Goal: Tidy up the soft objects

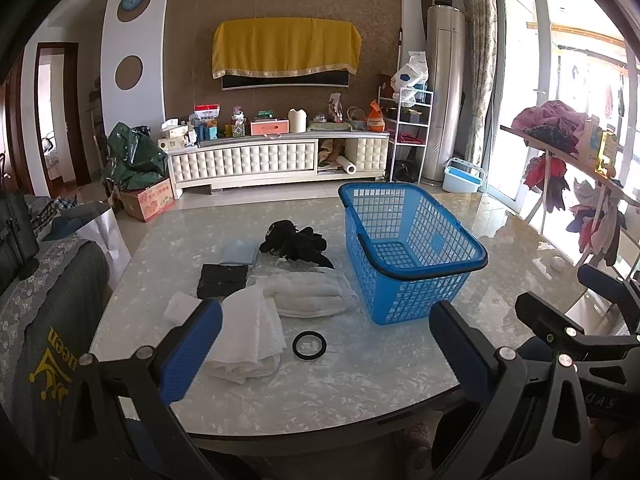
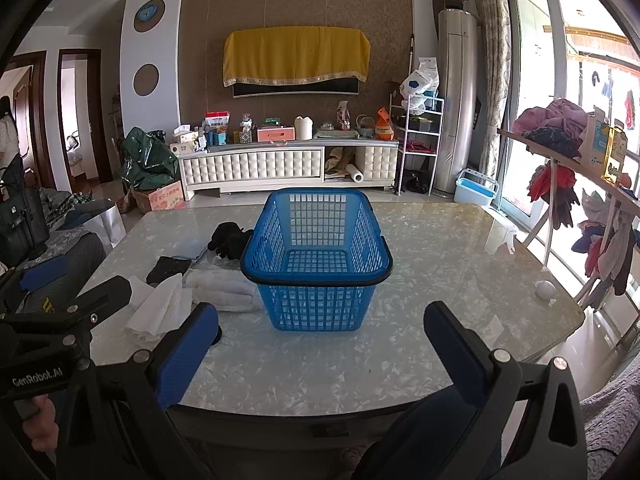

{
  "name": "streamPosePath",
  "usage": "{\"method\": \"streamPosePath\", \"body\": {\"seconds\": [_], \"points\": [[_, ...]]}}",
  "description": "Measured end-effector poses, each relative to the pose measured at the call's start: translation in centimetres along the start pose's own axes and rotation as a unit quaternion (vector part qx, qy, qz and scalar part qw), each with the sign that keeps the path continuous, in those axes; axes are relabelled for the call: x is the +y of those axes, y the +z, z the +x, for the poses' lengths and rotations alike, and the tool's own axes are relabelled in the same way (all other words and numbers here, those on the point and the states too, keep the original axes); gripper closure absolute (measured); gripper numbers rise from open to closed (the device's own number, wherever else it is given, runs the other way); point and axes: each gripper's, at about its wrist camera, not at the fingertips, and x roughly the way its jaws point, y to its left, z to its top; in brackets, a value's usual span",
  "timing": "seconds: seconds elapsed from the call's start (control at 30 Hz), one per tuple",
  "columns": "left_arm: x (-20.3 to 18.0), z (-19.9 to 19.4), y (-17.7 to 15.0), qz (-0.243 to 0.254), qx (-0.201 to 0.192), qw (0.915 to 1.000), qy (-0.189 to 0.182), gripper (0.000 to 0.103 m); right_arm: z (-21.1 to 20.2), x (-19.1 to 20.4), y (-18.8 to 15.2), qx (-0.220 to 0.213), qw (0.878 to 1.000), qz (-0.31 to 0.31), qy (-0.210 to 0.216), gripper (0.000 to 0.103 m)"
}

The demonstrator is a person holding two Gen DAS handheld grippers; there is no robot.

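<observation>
Bright daylight from the window glares; fisheye edges bend, corners dark.

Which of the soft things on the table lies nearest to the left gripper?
The thin white cloth, just ahead of the left gripper; the thick folded white towel and black gloves lie farther back.

White towels, a black cloth and black gloves lay in a bunch beside the upright, empty blue basket.
</observation>
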Motion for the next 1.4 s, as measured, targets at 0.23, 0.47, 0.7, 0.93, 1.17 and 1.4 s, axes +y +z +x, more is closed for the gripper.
{"method": "streamPosePath", "body": {"seconds": [0.23,0.47,0.7,0.93,1.17,1.4], "points": [[-0.1,-0.1,0.0,0.000,-0.001,1.0000,-0.002,0.000,-0.4,-0.1,0.0,-0.004,1.000,0.000,0.002,0.000],[-0.2,-0.2,0.0,0.004,-0.002,1.0000,0.001,0.000,-0.6,-0.1,0.0,-0.002,1.000,0.002,0.005,0.000],[0.0,-0.4,0.3,-0.008,-0.003,0.9999,-0.005,0.000,-0.5,0.0,0.3,-0.004,1.000,0.006,0.009,0.000],[0.5,0.1,1.0,-0.027,0.005,0.9996,-0.013,0.000,0.2,0.1,1.1,0.003,1.000,0.008,0.025,0.000],[1.6,1.6,2.9,-0.015,0.041,0.9990,-0.009,0.000,1.3,0.3,3.3,0.012,0.999,-0.013,0.048,0.000],[4.6,2.9,5.2,-0.010,0.069,0.9976,0.001,0.000,3.7,1.7,5.3,0.033,0.994,-0.053,0.085,0.000]]}}
